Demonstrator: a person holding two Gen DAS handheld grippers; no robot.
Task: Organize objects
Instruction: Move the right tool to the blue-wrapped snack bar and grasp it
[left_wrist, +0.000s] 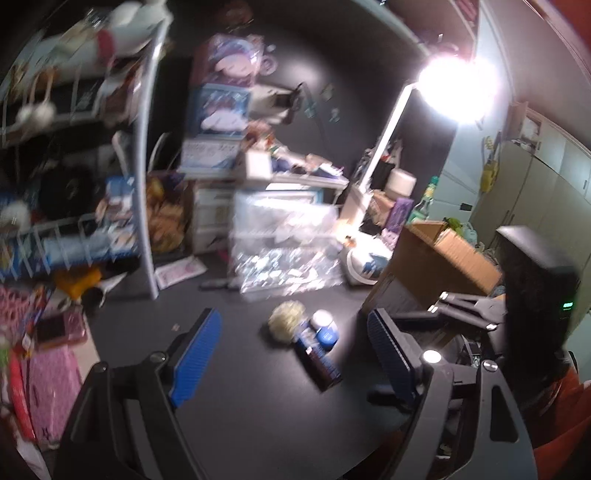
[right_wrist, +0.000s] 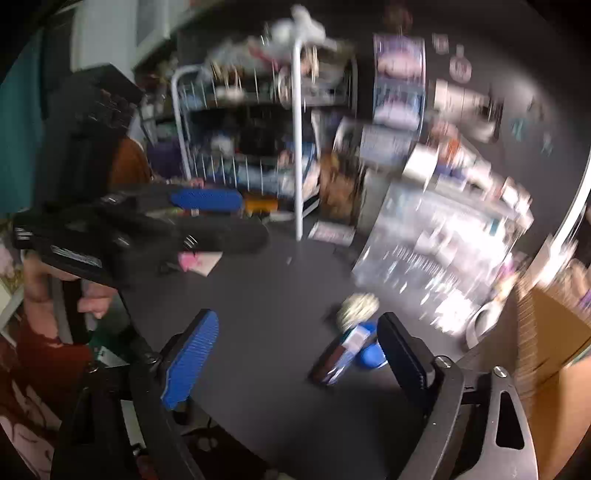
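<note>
Three small things are seen huddled together on the dark worktop (left_wrist: 229, 406): a pale puff (left_wrist: 286, 320), a blue jar (left_wrist: 325, 328) with a white lid, and a dark box (left_wrist: 317, 360) lying flat, its end against the jar. A cardboard carton (left_wrist: 443, 258) stands to their right, and a wire rack (left_wrist: 74, 166) crammed with goods to their left.

The left hand-held gripper (left_wrist: 295, 365) is held above the worktop with its fingers spread wide and nothing between them. The right hand-held gripper (right_wrist: 295, 365) is likewise spread and empty, with the box and jar just inside its right finger (right_wrist: 402, 365).

Both views are smeared by motion, so fine detail cannot be judged. The main risk is judged to lie in the crowding: if one item were closed on, its neighbour could be nudged, the jar rolled or the puff dragged along. A clash between the two hand-held grippers could also be caused, since both are aimed at the same cluster.
</note>
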